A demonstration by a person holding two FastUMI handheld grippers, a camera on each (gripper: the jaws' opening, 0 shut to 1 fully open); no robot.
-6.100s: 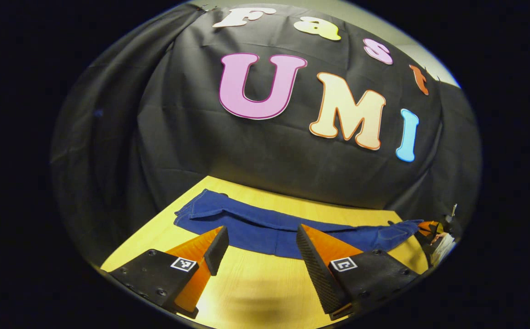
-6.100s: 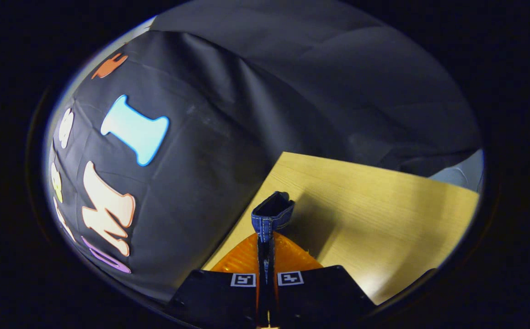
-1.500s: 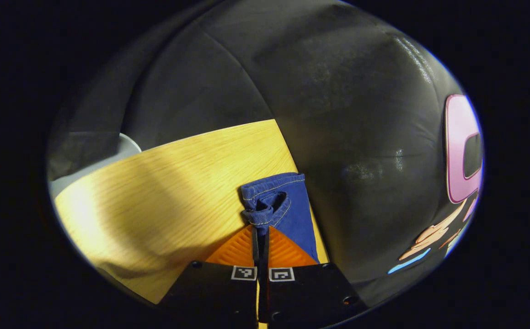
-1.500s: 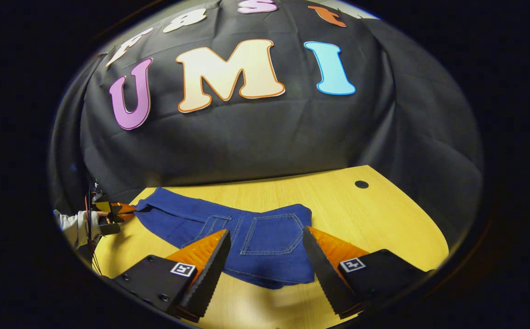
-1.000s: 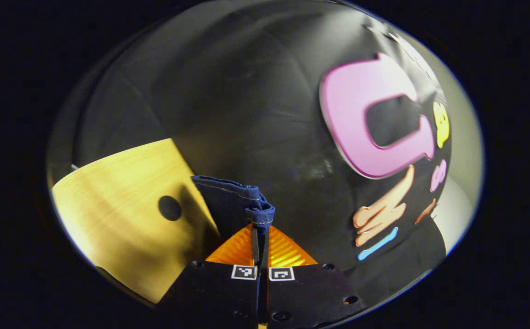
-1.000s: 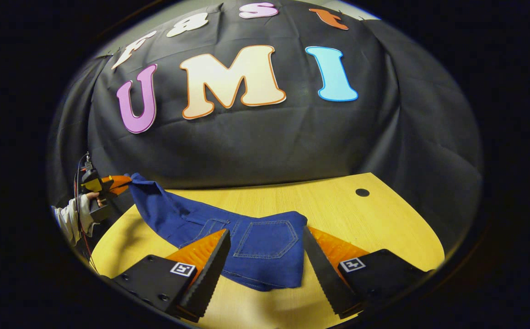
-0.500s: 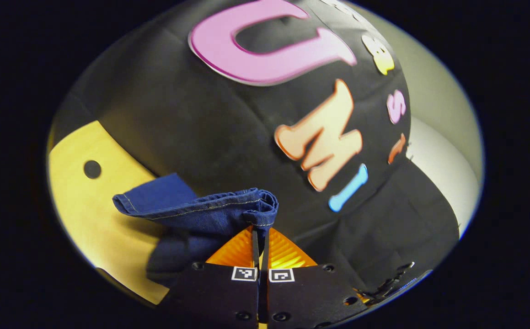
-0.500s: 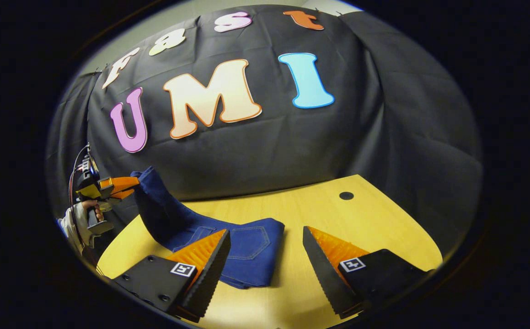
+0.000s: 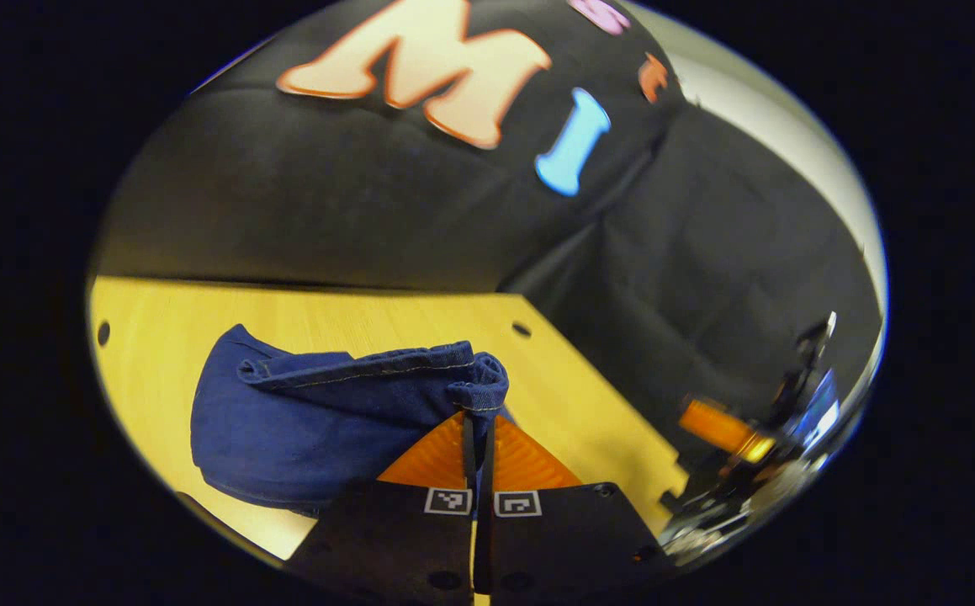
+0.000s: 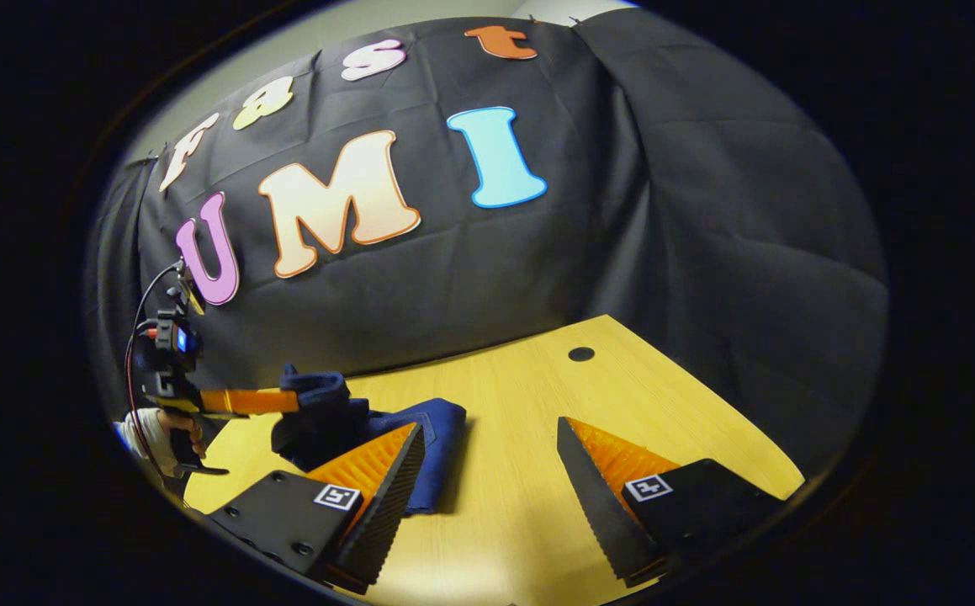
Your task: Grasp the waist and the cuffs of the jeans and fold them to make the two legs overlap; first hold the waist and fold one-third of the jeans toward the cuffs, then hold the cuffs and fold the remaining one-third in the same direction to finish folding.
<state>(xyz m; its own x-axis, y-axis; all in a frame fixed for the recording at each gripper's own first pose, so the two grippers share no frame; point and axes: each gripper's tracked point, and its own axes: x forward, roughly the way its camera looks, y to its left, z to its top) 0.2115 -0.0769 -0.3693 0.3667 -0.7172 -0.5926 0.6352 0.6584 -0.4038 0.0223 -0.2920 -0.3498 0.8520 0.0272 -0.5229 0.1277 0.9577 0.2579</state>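
Denim jeans (image 9: 302, 412) pinched in level left hand-held gripper (image 9: 479, 412).

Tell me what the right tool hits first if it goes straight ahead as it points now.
Probably the bare wooden table: the open right tool points at it, with the jeans just left of that line. Depth is uncertain.

Left gripper clamped, right gripper spread

I am pinching my left gripper (image 9: 479, 418) closed on a bunched hem of the jeans (image 9: 319, 412), its two fingers pressed together with the cloth caught between them, just above the folded pile. In the right gripper view that same tool is reaching level in from the left, my hand (image 10: 169, 431) wrapped on its grip. I am holding my right gripper (image 10: 487, 471) wide apart beside the jeans, gripping nothing.
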